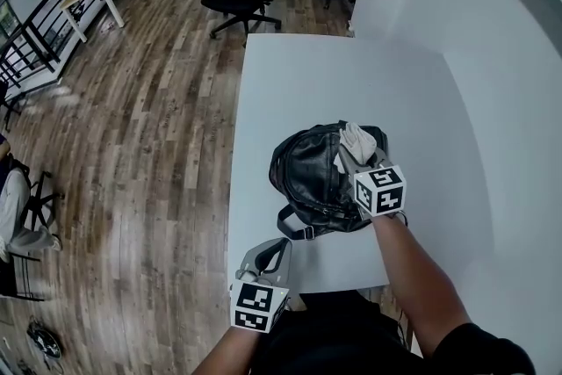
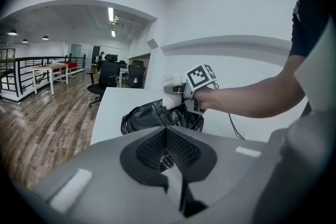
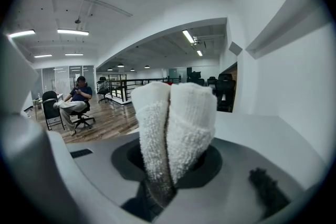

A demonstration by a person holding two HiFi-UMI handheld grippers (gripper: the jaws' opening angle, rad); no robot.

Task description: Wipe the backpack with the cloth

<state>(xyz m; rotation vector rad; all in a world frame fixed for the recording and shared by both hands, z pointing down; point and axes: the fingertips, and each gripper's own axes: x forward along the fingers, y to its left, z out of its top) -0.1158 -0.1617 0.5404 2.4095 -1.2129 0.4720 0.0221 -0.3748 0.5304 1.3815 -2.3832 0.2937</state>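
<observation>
White cloth (image 3: 173,128) was pinched, folded double, between the fingers of the right gripper (image 1: 358,155). It was held at the far right part of the black backpack (image 1: 309,180), touching or just over it. The backpack was laid flat on the white table (image 1: 290,75). The left gripper (image 1: 270,252) was held at the table's near edge, apart from the backpack, fingers pressed together on nothing. Cloth and backpack together were shown in the head and left gripper views. The right gripper view showed the cloth, not the backpack, plus a seated person (image 3: 73,102) far off. Backpack contents could not be told.
</observation>
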